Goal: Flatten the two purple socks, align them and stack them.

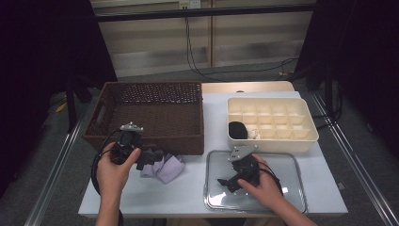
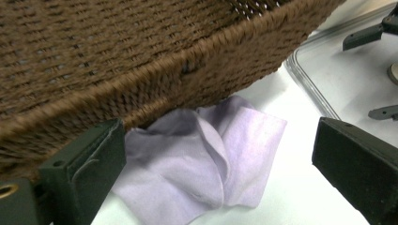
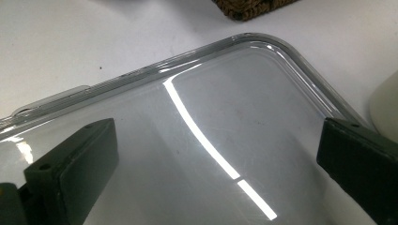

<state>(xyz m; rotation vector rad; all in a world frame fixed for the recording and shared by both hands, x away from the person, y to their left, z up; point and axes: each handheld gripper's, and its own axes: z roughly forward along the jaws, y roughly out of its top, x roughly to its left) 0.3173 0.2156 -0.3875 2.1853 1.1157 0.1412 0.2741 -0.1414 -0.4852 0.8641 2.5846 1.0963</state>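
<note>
Lilac cloth [image 2: 206, 154] against the basket [image 2: 141, 61] edge — left hand-held gripper [image 2: 216, 154] wide open.

A wicker basket [image 1: 150, 117], a lilac cloth [image 1: 165, 168], a clear tray [image 1: 282, 165] and a cream compartment box [image 1: 270, 123] are carried by the white table [image 1: 155, 193].

This looks like a lab set up for recording, not a home. A white tabletop [image 1: 188, 193] stands on grey carpet floor [image 1: 61, 188], with black curtains [image 1: 42, 47] hung at both sides and a black bar [image 1: 202, 12] running across above. Cables [image 1: 197, 66] trail down the pale panelled wall [image 1: 155, 42] from a socket [image 1: 189, 4] and across the floor. Metal rails [image 1: 51, 183] flank the tabletop, and the few things on it are laid out neatly as props.
</note>
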